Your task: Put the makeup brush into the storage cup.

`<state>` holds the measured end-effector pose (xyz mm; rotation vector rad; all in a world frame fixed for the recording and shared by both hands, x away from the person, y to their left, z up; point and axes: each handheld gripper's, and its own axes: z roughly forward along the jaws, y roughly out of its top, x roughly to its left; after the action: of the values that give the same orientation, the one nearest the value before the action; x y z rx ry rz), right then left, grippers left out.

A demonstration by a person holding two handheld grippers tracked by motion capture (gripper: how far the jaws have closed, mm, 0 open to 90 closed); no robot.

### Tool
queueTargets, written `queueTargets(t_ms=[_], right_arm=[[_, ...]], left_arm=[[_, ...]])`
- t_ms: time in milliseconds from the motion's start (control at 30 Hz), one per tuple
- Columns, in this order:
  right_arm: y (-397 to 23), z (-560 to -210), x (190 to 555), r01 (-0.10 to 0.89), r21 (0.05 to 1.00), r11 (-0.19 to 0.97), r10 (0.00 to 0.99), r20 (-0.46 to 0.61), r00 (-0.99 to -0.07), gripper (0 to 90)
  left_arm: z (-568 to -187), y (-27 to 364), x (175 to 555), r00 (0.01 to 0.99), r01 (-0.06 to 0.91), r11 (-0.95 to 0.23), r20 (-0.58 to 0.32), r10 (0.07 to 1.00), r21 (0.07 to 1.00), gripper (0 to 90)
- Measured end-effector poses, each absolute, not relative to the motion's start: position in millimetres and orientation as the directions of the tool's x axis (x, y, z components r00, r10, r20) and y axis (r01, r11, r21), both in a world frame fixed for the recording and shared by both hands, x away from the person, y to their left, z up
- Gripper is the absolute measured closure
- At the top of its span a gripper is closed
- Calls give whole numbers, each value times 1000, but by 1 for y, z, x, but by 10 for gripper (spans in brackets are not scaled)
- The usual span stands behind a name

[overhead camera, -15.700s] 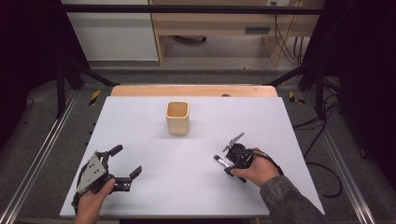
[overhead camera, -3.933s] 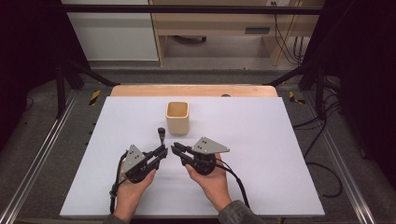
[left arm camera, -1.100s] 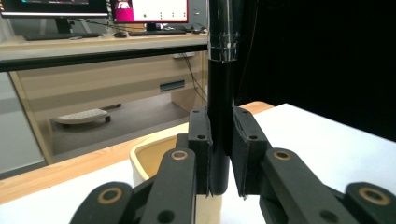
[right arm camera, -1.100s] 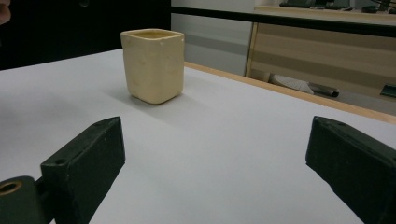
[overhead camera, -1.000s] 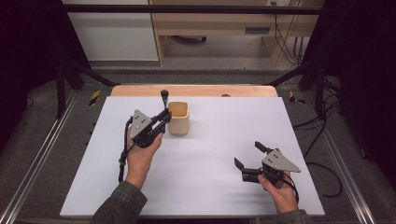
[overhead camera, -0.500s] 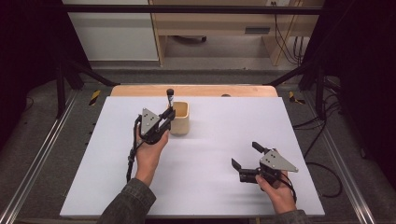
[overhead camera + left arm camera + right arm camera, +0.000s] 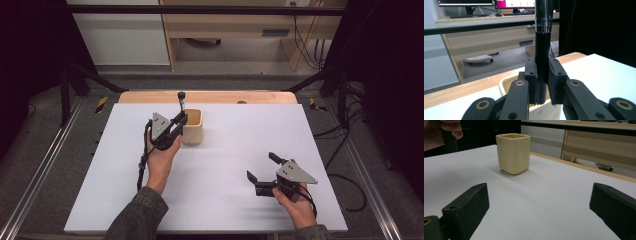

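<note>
White table (image 7: 225, 165) with a wooden far edge — the left hand (image 7: 161, 159) reaches forward, and the left gripper (image 7: 181, 120) pinches a black pen (image 7: 182, 102) upright, just above the cream cup (image 7: 193, 127). The right gripper (image 7: 260, 167) rests low near the front — jaws spread wide, holding nothing.

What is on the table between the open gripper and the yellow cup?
Nothing. Between the right gripper and the cup the white table is bare, as the high view and right gripper view show.

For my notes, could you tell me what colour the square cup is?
The cup is pale cream-yellow, seen best in the right gripper view.
</note>
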<state>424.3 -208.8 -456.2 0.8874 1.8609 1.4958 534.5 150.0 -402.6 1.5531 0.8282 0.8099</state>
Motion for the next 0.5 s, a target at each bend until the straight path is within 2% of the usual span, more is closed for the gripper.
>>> queueTargets(t_ms=[500], right_arm=[[-208, -457, 425, 134, 976, 171, 790, -54, -611, 32]], left_arm=[[-404, 148, 543, 507, 72, -104, 54, 860, 992, 792]])
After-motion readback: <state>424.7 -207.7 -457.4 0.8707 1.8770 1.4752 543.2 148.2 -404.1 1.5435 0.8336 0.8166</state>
